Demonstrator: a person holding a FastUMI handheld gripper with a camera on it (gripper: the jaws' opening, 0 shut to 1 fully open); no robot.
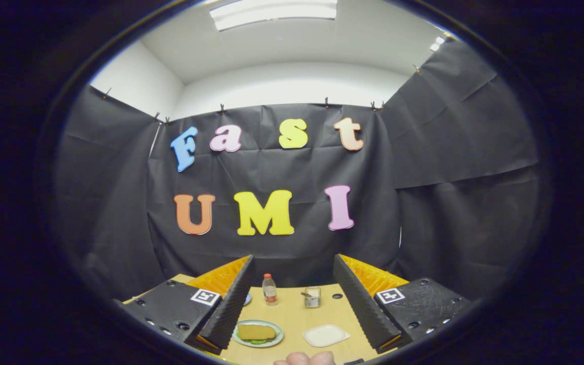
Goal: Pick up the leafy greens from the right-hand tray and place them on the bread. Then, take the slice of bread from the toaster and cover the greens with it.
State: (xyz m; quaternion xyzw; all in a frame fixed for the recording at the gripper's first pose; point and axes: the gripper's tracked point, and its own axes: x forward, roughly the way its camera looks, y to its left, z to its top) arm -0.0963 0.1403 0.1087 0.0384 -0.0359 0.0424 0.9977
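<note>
Jaws (293,304) wide open, gripping nothing; both ribbed black fingers (231,304) are splayed apart above the bench (292,309), with orange backing showing behind each.

Between the fingers, on the tan bench:
- Green-rimmed plate (257,333) at about 7 o'clock from bench centre, just beside the left finger's inner edge. A slice of bread (256,331) lies on it, and a strip of leafy greens (257,341) shows under the slice's near edge. So the greens sit on the plate beneath the bread, not on a tray.
- White tray (325,335) at about 5 o'clock, near the plate but apart from it; nothing visible on it.
- Toaster (313,297), small and metallic, at about 1 o'clock, well beyond the tray. Can't tell whether a slice is in it; too small.
- Bottle (269,289), clear with a red cap and orange band, upright at about 11 o'clock, left of the toaster and beyond the plate.
- Small dark round spot on the bench at about 2 o'clock, past the toaster; can't tell what it is.

Fingertips of a person's hand (304,359) show at 6 o'clock, at the bench's near edge, just this side of the plate and tray, touching neither.
</note>
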